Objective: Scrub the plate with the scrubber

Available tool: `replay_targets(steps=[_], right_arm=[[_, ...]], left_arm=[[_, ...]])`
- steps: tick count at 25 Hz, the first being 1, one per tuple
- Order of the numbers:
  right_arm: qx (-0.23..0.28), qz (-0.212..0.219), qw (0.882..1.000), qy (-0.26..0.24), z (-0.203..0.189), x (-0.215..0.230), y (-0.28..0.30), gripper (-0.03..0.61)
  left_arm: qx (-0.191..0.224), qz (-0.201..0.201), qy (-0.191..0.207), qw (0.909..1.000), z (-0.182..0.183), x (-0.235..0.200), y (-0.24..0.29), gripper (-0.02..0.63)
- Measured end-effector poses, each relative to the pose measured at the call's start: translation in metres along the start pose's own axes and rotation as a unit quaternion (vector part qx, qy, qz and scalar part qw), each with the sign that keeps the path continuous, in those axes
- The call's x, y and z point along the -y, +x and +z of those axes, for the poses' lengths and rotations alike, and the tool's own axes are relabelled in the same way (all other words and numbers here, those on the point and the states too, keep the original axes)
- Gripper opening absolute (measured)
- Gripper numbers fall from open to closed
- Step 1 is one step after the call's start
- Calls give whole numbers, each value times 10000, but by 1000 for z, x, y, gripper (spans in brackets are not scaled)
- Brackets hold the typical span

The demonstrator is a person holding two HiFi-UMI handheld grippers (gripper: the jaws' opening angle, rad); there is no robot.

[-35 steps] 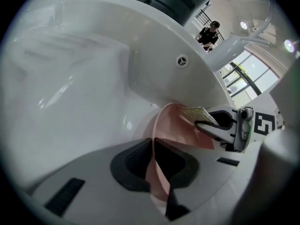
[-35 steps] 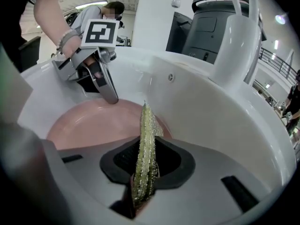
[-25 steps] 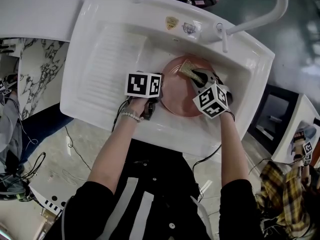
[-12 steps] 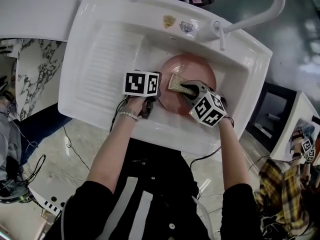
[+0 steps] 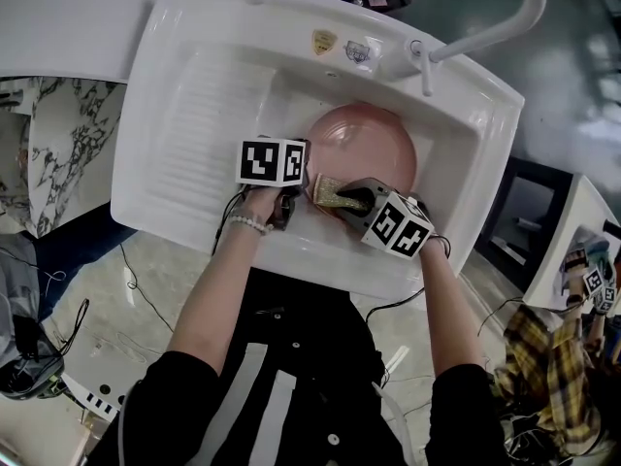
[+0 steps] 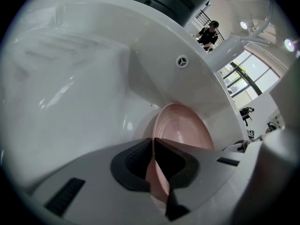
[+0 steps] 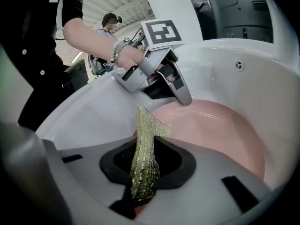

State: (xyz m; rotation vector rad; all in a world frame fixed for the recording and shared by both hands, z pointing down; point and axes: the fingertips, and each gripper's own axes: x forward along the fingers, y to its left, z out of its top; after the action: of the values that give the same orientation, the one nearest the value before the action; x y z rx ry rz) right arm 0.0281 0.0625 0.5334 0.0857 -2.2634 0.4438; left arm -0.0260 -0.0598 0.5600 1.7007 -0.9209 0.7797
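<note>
Two claws, 1 plate, 1 scrubber, 1 sink. We see the pink plate [image 5: 374, 144] in the sink [image 5: 194, 95] basin. Its near-left rim sits edge-on inside the left claw [image 6: 153, 161], jaws narrow and clamped on it. The right claw [image 7: 145, 168] is closed on the yellow-green scrubber [image 7: 143, 158], which lies over the plate's near edge just beside the left claw. The scrubber's long axis runs along the right claw's jaws, free end pointing twd the left claw. The plate is prob. tilted up; the head view isn't clear enough to say.

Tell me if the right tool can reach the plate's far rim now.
Likely yes: the right tool holds the scrubber at the plate's near edge, the left tool clamps only that edge, and the face beyond lies bare.
</note>
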Motion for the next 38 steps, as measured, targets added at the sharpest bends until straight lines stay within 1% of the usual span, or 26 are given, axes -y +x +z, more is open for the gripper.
replay_targets(steps=[4, 12, 14, 16, 18, 20, 21, 24, 26, 28, 32, 34, 38], right_arm=[[-55, 170, 9997, -193, 0, -16, 2, 74], [-226, 447, 9985, -237, 0, -30, -4, 74], [-144, 528, 9982, -245, 3, -30, -8, 74], [150, 497, 9986, -141, 12, -24, -17, 72], [500, 187, 9986, 35, 26, -5, -26, 74], [651, -370, 9972, 62, 33, 21, -35, 72], [608, -678, 9958, 8, 33, 35, -38, 72], [246, -1478, 9885, -223, 24, 72, -45, 73], [96, -1895, 9815, -266, 19, 94, -51, 73], [29, -2210, 9750, -245, 16, 113, -56, 74], [-229, -2513, 9672, -307, 7, 136, -56, 72], [-300, -2562, 9656, -317, 3, 143, -53, 72], [-282, -2567, 9657, -269, -3, 145, -45, 74]], left_arm=[[0, -1, -6, 10000, 0, 0, 0, 21], [6, -9, -1, 10000, 1, 0, 0, 21], [19, 1, 18, 10000, 1, 0, -1, 21], [44, 15, 79, 10000, 1, 1, -2, 21], [64, 30, 129, 9999, 2, 1, -3, 21], [74, 48, 140, 9999, 3, 1, -3, 21], [79, 56, 142, 9999, 3, 0, -4, 21], [112, 61, 157, 9998, 4, 1, -6, 21], [157, 40, 159, 9997, 5, 2, -9, 22], [196, 22, 148, 9997, 6, 3, -11, 23], [207, 28, 151, 9997, 6, 3, -12, 22], [212, 33, 157, 9996, 6, 3, -12, 22], [231, 60, 168, 9996, 7, 3, -13, 22]])
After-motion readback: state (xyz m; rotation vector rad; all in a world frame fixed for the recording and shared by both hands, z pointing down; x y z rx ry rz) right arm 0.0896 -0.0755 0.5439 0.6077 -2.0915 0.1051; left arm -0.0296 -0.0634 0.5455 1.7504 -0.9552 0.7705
